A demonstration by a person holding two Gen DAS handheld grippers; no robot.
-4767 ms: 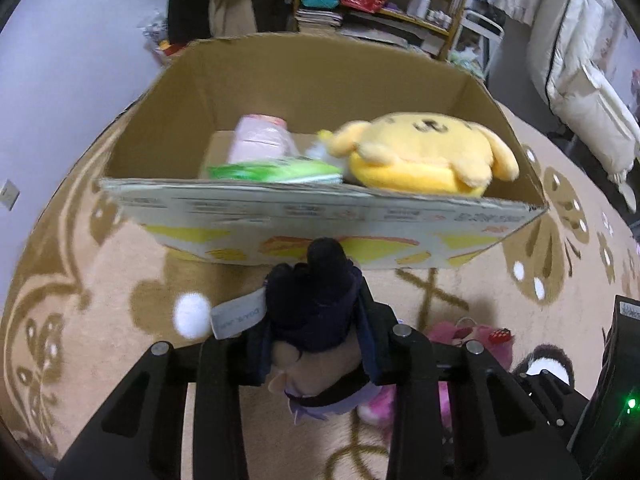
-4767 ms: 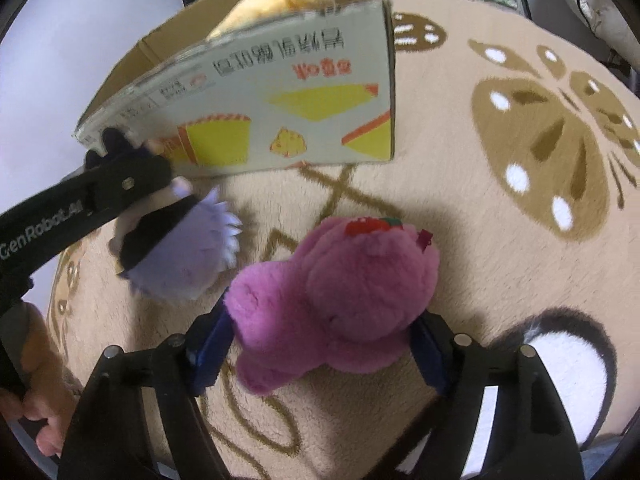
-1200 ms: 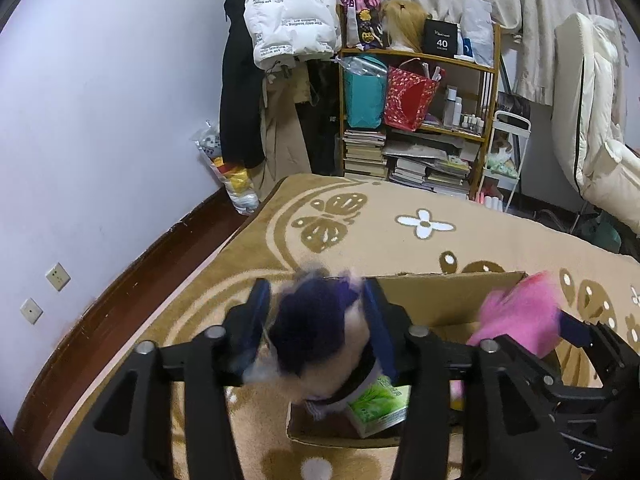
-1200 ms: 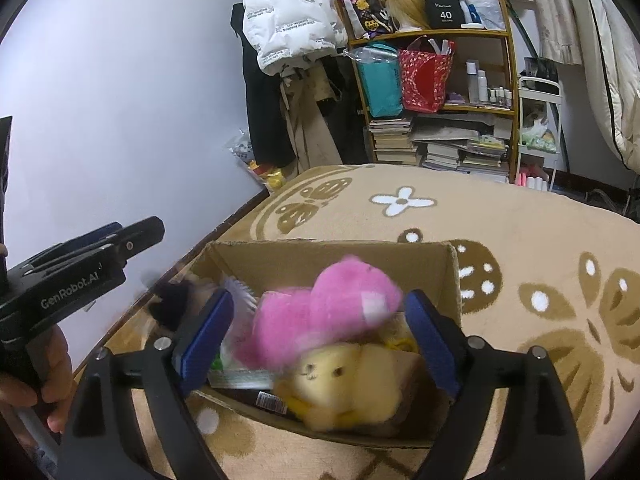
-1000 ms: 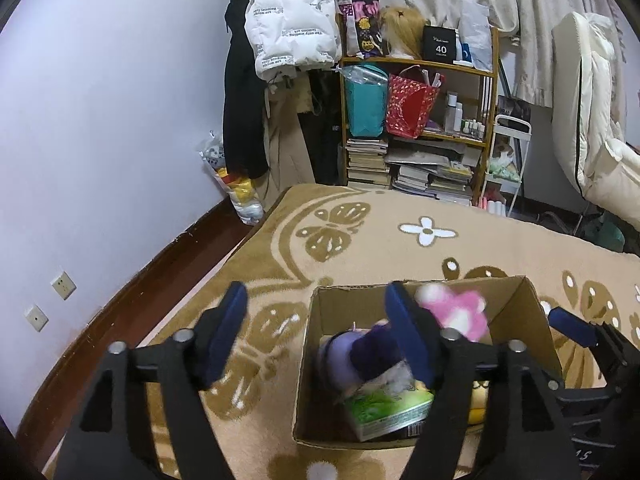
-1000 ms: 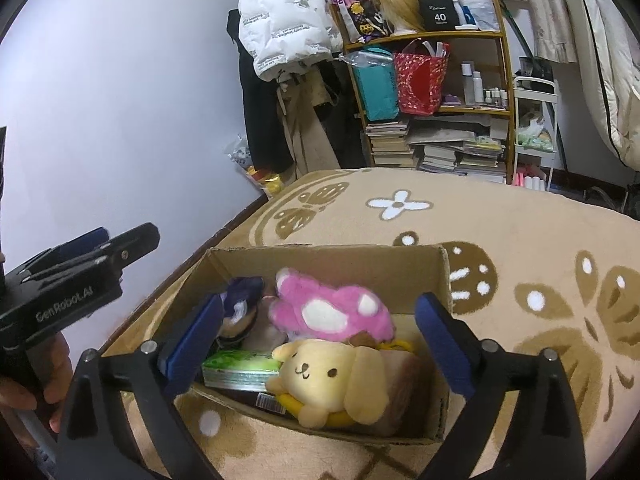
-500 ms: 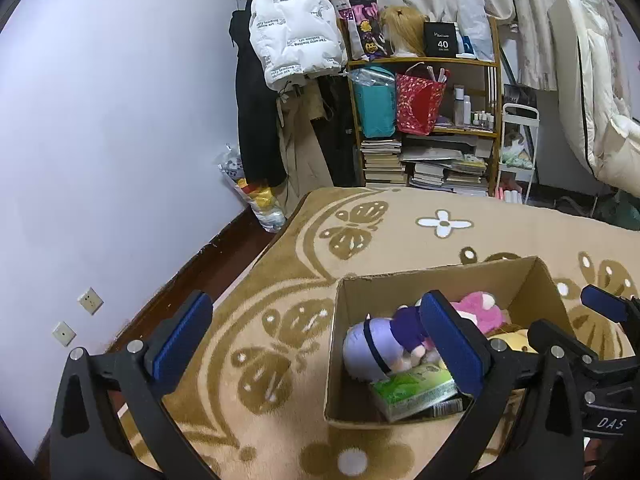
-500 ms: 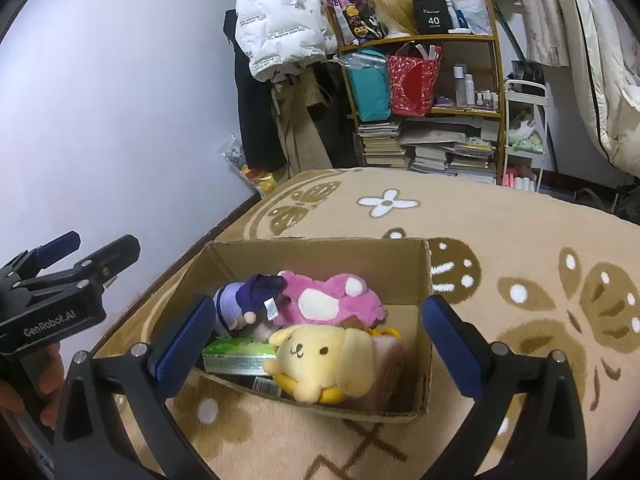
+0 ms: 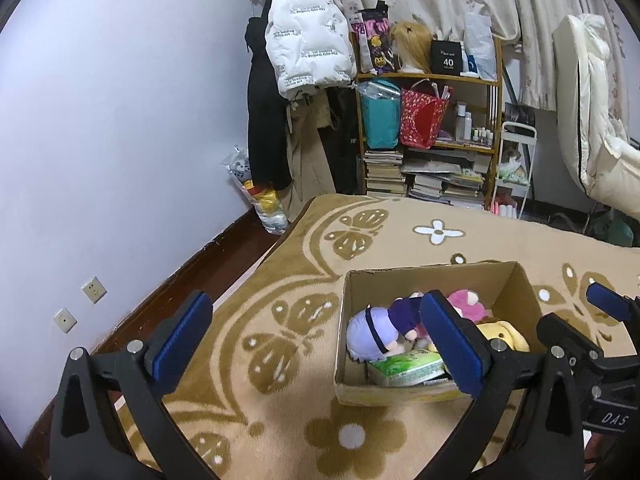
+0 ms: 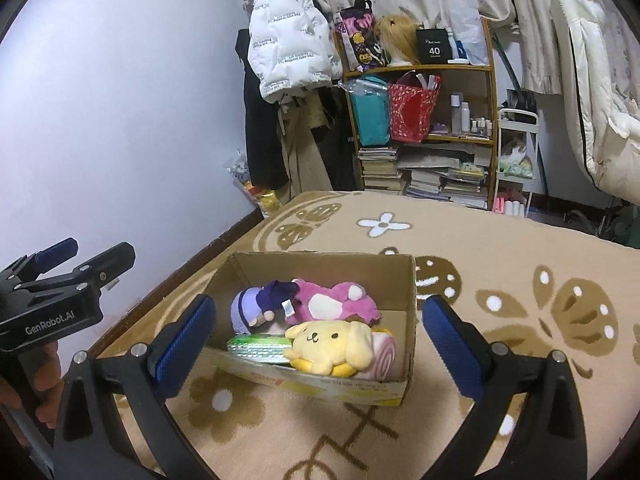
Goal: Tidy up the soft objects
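The box (image 10: 408, 300) is matt brown cardboard, its front printed. Inside lie fuzzy plush toys: a yellow dog (image 10: 332, 344), a pink one (image 10: 332, 300), a purple-haired doll (image 10: 256, 304), beside a glossy green packet (image 10: 256, 346). The carpet (image 10: 500, 252) looks short-piled and woolly. Both grippers' fingers (image 10: 184, 332) are matt black plastic with ribbed blue pads.

Home bedroom: rug (image 9: 400, 240), bookshelf (image 10: 424, 128), coats (image 10: 288, 40).

The carpet (image 10: 500, 248) is beige with brown butterflies and white flowers. The cardboard box (image 10: 412, 296) is brown, with yellow print on its front. Inside lie a pink plush (image 10: 332, 304), a yellow plush dog (image 10: 328, 344) and a doll (image 10: 248, 306) — lavender hair, dark purple clothes. The gripper pads (image 10: 184, 336) are blue — the frames black.
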